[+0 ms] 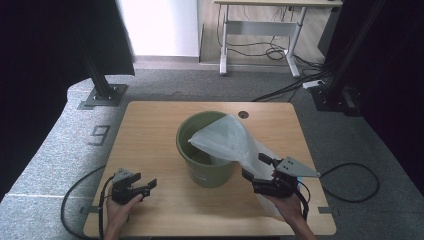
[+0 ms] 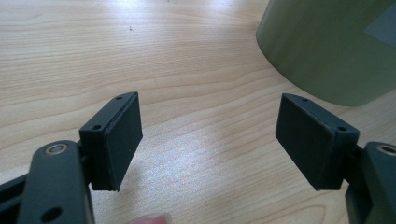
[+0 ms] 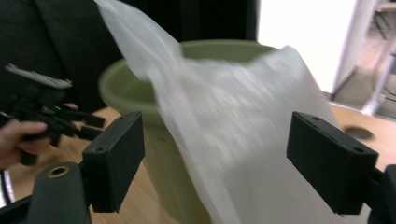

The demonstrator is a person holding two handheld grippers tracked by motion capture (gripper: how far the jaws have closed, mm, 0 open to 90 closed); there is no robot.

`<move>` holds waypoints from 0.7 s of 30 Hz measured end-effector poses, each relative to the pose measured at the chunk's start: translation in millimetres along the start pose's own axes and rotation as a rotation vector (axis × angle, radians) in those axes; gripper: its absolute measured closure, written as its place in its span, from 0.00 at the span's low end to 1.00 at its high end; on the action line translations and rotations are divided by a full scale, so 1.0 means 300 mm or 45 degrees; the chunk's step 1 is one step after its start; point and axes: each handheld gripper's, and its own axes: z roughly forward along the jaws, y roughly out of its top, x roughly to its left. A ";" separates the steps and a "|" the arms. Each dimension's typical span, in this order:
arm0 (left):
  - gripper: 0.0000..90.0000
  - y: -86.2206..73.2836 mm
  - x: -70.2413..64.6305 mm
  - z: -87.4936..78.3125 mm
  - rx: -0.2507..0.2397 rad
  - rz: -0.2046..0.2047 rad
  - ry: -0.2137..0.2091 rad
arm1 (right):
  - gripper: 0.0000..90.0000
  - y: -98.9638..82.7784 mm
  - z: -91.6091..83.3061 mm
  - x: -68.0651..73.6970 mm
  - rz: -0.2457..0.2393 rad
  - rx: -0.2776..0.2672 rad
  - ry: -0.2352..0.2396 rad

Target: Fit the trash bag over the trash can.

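Both claws released: left claw (image 1: 150,186) idle, right claw (image 1: 252,167) beside the translucent white plastic bag (image 1: 227,140) draped over the round olive-green plastic bucket (image 1: 205,172); a sloppy grab could tip it.

Even indoor light on the table, with dark flanks and one blurred view.

In the high view, the upper left and right of the frame are lost in black, while a blown-out white panel is seen at top centre. A soft sheen is laid on the table (image 2: 196,154) in the left gripper view. In the right gripper view, the plastic bag (image 3: 243,130) is smeared by motion blur, and the upper right is overexposed.
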 end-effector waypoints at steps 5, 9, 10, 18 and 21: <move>0.25 0.002 0.001 0.000 -0.001 -0.011 -0.005 | 0.18 -0.107 -0.052 -0.049 0.051 0.056 -0.063; 0.25 0.002 0.004 -0.002 -0.007 -0.020 -0.009 | 0.18 -0.181 -0.069 -0.046 0.071 0.080 -0.091; 0.25 0.002 0.004 -0.002 -0.006 -0.020 -0.008 | 0.17 -0.196 -0.066 -0.046 0.081 0.090 -0.096; 0.25 -0.001 0.021 -0.011 -0.007 -0.032 0.005 | 0.20 -0.276 -0.005 -0.064 0.120 0.165 -0.168; 0.26 0.000 0.019 -0.011 -0.010 -0.032 -0.002 | 0.27 -0.289 0.012 -0.074 0.139 0.183 -0.219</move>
